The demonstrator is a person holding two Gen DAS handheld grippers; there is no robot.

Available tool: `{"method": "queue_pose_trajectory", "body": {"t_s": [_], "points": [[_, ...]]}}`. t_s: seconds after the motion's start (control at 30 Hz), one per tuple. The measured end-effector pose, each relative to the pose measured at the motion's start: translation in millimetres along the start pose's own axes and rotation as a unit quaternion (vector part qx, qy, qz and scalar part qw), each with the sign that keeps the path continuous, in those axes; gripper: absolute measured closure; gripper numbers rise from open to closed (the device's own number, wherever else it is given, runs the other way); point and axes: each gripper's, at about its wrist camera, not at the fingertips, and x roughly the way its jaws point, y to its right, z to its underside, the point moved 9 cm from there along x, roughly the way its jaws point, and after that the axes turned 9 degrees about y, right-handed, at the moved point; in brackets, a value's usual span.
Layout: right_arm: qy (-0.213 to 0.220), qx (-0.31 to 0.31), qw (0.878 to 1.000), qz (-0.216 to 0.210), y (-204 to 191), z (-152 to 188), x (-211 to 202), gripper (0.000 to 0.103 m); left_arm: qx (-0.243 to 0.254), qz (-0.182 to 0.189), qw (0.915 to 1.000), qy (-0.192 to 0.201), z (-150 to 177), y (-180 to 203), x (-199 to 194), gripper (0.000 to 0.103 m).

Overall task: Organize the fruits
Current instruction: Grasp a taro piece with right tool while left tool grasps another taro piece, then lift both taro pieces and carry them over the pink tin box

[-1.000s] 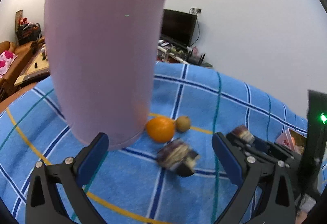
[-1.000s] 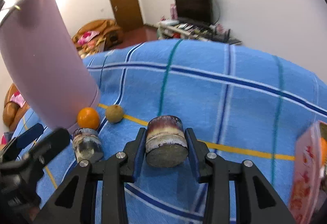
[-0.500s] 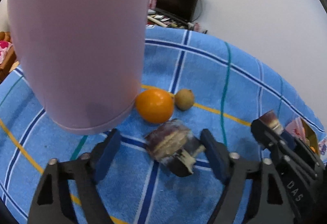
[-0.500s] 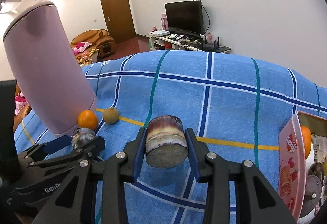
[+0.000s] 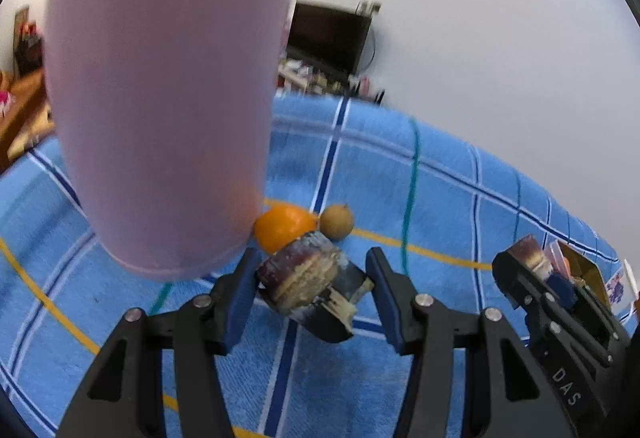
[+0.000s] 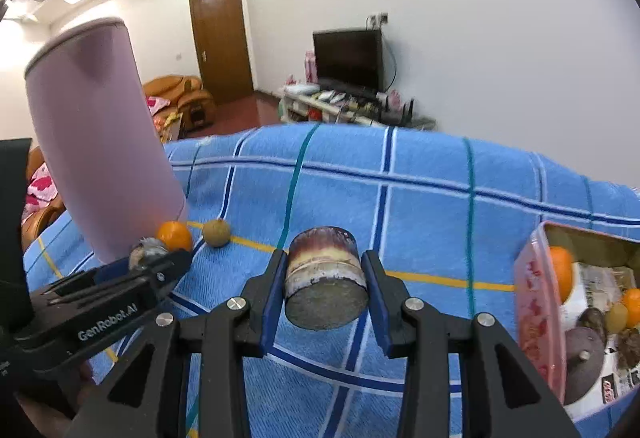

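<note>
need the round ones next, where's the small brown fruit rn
The small brown fruit lies on the blue checked cloth, touching the orange's right side, beyond the left hand-held gripper.

I note a tall lilac plastic jug upright on the blue checked tablecloth; black television beyond.

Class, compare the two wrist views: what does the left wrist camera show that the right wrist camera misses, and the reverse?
Left only: the sugarcane piece lying between the open left gripper fingers.

Right only: the tin already holding fruit, the brown door and the sofa.

Both: purple jug, orange, small brown fruit, blue checked cloth, and the right gripper clamping its own cane piece.
</note>
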Motion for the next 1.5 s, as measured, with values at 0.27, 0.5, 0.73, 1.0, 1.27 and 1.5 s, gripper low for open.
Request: {"method": "queue_pose_trajectory", "body": {"t_s": [0.27, 0.5, 0.73, 1.0, 1.27, 1.5], "points": [[0.070, -0.044, 0.996, 0.043, -3.6, -13.1, -31.6, 0.063, 0.064, -0.040, 0.9940, 0.078, -12.5, 10.9, -32.1, 0.047], [0.080, -0.041, 0.994, 0.055, 2.4, -12.6, -42.4, 0.063, 0.082, -0.050, 0.9903, 0.100, -16.0, 8.9, -45.9, 0.047], [0.083, -0.038, 0.994, 0.061, 7.5, -8.7, -53.1, 0.063, 0.093, -0.062, 0.9874, 0.112, -13.9, 12.9, -57.1, 0.047], [0.085, -0.039, 0.993, 0.066, 10.5, -6.1, -61.3, 0.063, 0.099, -0.063, 0.9862, 0.117, -10.3, 22.4, -66.1, 0.047], [0.084, -0.043, 0.993, 0.066, 17.4, -1.7, -70.2, 0.063, 0.104, -0.053, 0.9868, 0.112, -2.1, 37.6, -73.3, 0.047], [0.083, -0.044, 0.993, 0.071, 28.7, 2.4, -81.4, 0.063, 0.111, -0.047, 0.9866, 0.110, 5.3, 49.6, -80.0, 0.047]]}}
